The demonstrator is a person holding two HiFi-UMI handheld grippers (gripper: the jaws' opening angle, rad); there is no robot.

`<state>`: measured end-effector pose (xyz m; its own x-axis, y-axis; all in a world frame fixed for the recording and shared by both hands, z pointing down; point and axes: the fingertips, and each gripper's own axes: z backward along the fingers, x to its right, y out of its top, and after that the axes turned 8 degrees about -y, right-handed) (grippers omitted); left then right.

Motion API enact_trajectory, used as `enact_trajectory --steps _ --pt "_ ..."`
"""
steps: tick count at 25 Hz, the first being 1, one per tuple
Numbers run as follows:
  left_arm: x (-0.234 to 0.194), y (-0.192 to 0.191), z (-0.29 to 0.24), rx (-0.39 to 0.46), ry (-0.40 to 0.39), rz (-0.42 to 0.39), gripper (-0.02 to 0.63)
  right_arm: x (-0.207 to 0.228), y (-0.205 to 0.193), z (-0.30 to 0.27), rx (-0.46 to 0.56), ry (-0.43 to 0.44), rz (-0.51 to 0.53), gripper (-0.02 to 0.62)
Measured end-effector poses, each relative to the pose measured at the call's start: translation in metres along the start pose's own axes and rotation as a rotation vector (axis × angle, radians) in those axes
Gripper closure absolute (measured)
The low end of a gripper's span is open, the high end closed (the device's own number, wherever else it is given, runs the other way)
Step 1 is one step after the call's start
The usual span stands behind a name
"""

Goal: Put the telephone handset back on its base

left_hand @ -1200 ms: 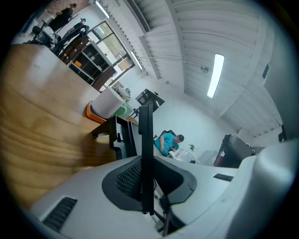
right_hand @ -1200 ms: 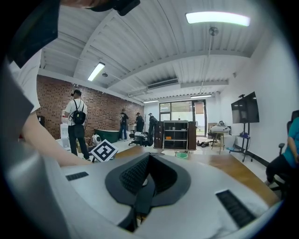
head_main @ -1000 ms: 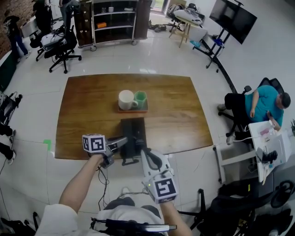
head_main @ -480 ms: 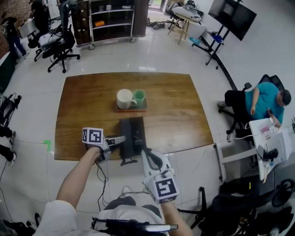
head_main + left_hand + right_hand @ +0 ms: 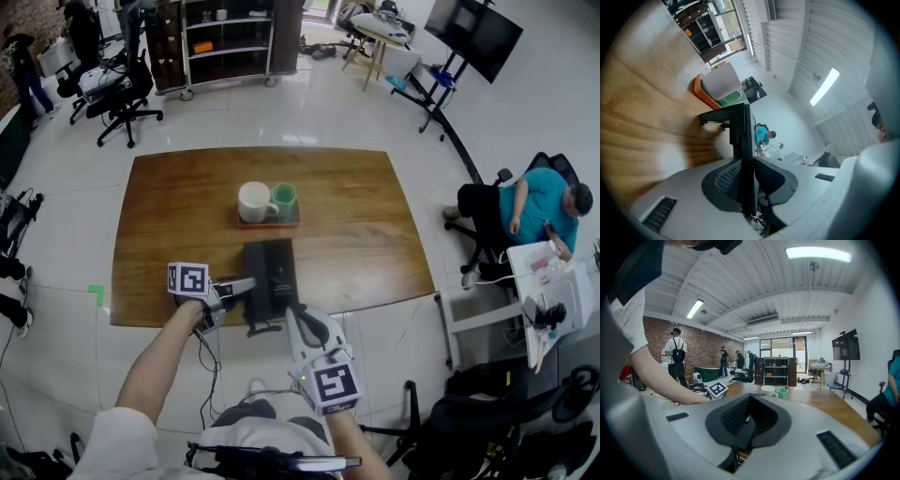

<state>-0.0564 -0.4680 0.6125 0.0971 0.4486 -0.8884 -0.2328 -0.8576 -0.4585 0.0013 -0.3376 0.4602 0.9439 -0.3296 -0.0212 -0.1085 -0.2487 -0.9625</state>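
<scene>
Head view: handset [image 5: 255, 284] appears laid on base [image 5: 278, 267] at the near table [image 5: 366, 234] edge. Left gripper [image 5: 246, 285], jaws closed and empty, is set beside it, probably for nudging; right gripper [image 5: 294, 311], likewise closed, is held clear.

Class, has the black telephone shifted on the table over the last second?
No. The telephone lies just as close below the tray as before, with the same small gap.

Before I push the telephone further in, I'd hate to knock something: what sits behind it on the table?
An orange tray carrying a white mug and a green cup, apart from the telephone. They cover most of the tray's floor, so anything under them cannot be seen.
</scene>
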Motion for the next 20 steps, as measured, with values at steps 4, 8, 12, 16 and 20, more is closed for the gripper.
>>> enact_trajectory --steps 4,8,12,16,20 --pt "-0.001 0.001 0.001 0.016 0.019 -0.028 0.527 -0.003 -0.001 -0.002 -0.002 0.009 0.006 0.590" --pt "-0.002 0.007 0.004 0.067 0.037 -0.029 0.511 -0.009 0.003 -0.002 0.003 0.027 0.005 0.590" --pt "0.001 0.010 0.005 0.088 0.036 -0.038 0.511 -0.011 0.002 -0.001 -0.003 0.036 0.000 0.590" --pt "-0.002 0.012 0.010 0.115 0.052 -0.041 0.511 -0.008 -0.006 0.001 -0.007 0.030 0.001 0.589" --pt "0.001 0.015 0.019 0.148 0.064 -0.046 0.511 -0.003 -0.008 0.004 -0.011 0.027 0.008 0.590"
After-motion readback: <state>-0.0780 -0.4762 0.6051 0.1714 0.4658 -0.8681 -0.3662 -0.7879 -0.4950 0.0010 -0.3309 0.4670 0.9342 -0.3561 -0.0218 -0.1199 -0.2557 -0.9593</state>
